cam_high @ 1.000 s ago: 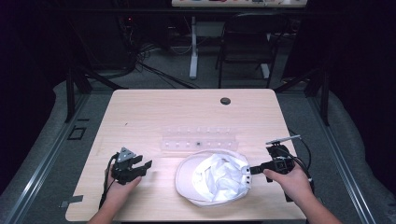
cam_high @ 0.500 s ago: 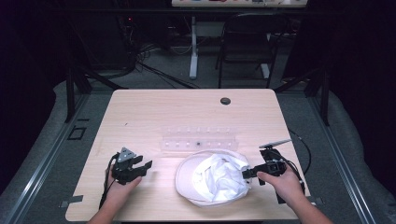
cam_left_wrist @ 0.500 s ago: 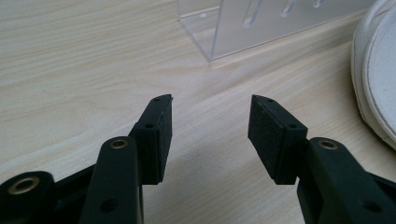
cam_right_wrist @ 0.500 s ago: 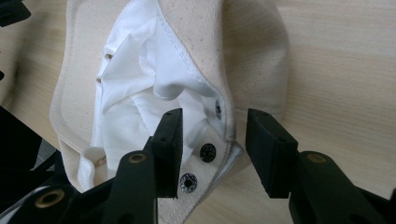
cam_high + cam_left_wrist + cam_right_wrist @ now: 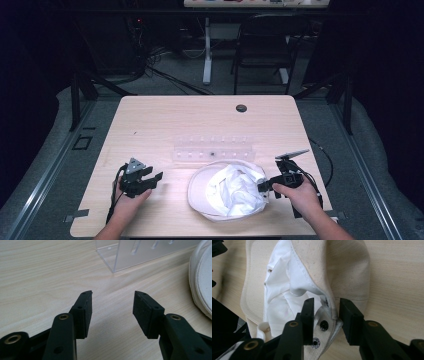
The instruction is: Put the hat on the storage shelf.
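- Here the right gripper [image 5: 325, 312], jaws just closing around the hat's [image 5: 227, 192] edge at lower right, is seeking a hold.
- The left gripper [image 5: 150, 178] is waiting spread apart, lower left.

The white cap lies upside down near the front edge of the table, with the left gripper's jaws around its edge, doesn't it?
Not quite: the right gripper has its jaws around the edge of the white cap, as the right gripper view shows. The left gripper is open over bare table, apart from the cap.
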